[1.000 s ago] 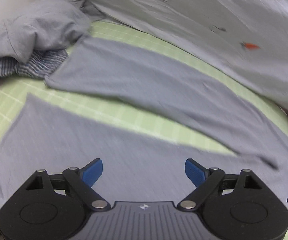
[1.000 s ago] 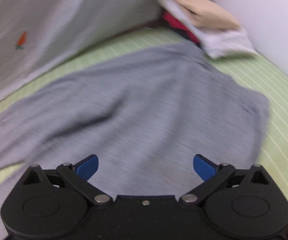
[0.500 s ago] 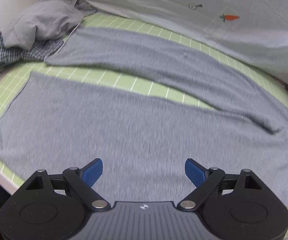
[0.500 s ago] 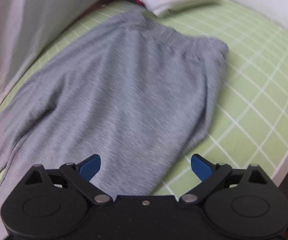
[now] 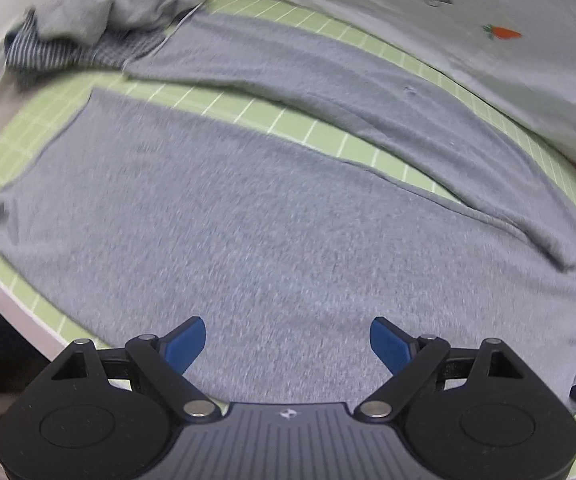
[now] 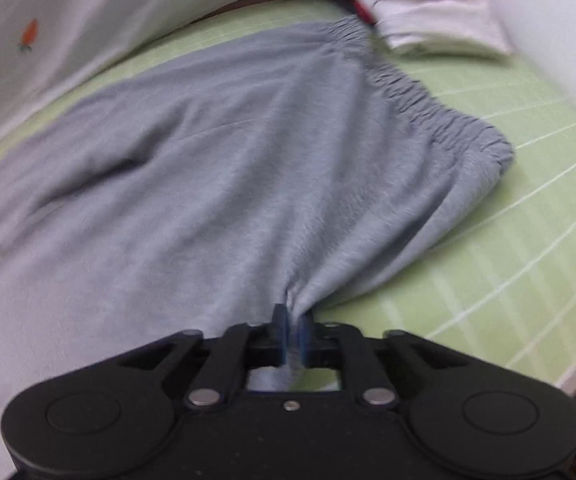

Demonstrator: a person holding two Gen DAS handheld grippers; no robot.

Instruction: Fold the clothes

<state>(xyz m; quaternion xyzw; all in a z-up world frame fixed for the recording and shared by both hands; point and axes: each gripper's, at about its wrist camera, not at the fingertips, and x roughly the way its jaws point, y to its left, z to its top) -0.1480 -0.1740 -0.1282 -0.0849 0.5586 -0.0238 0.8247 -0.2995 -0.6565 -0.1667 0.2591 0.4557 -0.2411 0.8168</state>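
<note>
The right gripper is pinching only a small bunch of the grey trousers edge w/ the left gripper wide over the leg, so cloth may slip out & the fold goes crooked.

The left gripper hovers with its blue pads spread wide apart, nothing between them, over the near leg of the grey trousers. The trousers lie flat on the green gridded mat. Ahead and to the left sits a heap of crumpled clothes.
</note>
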